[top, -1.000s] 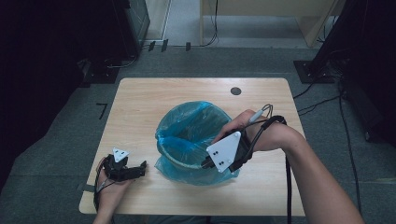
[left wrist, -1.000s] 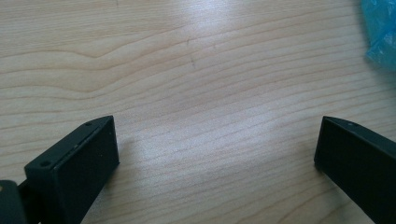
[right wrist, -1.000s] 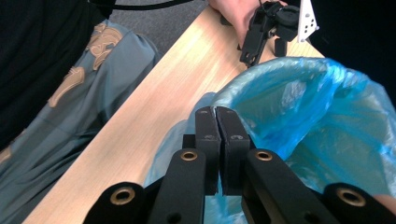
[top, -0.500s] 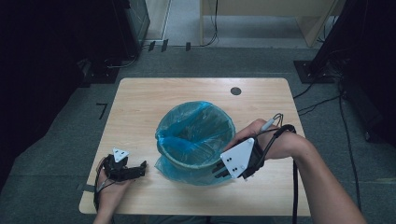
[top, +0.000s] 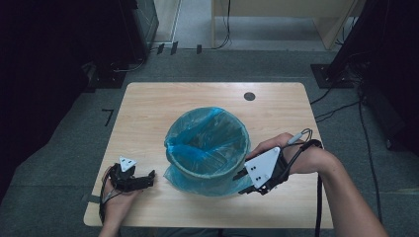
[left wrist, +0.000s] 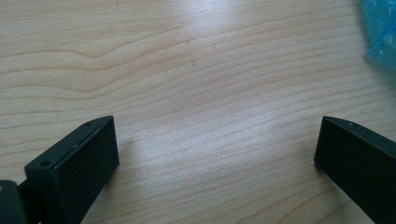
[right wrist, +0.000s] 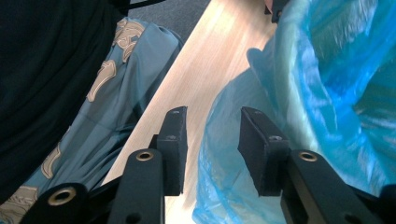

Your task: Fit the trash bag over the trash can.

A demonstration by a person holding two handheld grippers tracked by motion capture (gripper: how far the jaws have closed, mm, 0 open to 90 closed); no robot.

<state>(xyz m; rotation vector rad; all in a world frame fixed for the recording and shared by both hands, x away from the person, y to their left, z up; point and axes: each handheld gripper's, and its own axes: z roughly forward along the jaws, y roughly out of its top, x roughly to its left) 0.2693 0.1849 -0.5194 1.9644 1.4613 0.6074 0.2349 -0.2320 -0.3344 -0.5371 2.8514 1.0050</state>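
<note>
Blue bin liner: soft, slack, and easy to tear

Blue bin liner [top: 207, 148] is draped over a round bin [top: 197, 170] in the middle of the table [top: 148, 108]. In the high view its loose skirt bunches on the wood just ahead of your right gripper [top: 243, 183], whose jaws have just been opening. Your left gripper [top: 148, 177] rests on the table, well to the side of the skirt.

In the left gripper view the jaws stand wide apart with nothing but bare wood between them; a corner of blue film sits far off at the upper right.

In the right gripper view the jaws are partly parted, and a fold of the film reaches up into the gap without either pad pressing on it (so it is released, not gripped). The bin's wall rises beyond and to the right of the jaws.

Expect thin plastic film: nearly weightless, limp, slippery between smooth pads, prone to stretch or rip if yanked. Pinch a bunched fold near the rim rather than a single layer, and pull gently.
</note>
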